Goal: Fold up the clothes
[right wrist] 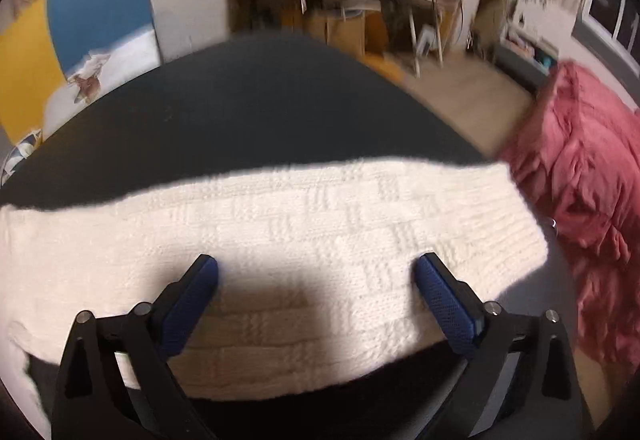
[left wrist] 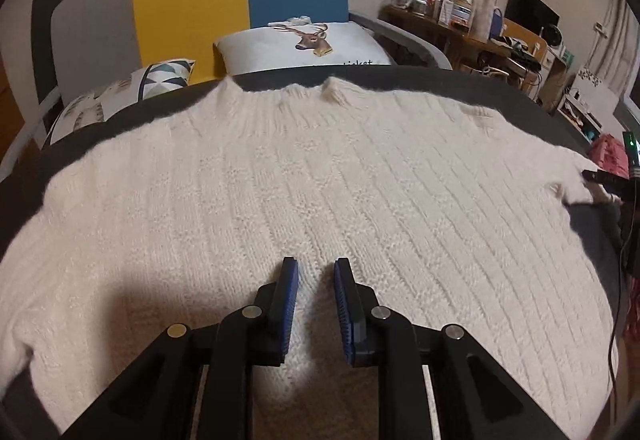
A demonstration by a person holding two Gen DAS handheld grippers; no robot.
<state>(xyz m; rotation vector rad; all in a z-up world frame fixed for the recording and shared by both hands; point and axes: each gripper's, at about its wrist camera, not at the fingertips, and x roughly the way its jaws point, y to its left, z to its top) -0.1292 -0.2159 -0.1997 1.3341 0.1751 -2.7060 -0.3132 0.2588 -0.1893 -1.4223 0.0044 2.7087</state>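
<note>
Sweater [left wrist: 320, 180]: cream knit, spread flat on dark bed [right wrist: 260, 112]
Left gripper [left wrist: 316, 268]: narrow gap, grasping nothing
Right gripper [right wrist: 316, 268]: spread wide over sleeve [right wrist: 360, 224]

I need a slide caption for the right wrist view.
Open right gripper above a cream knitted sweater on a dark bed cover.
</note>
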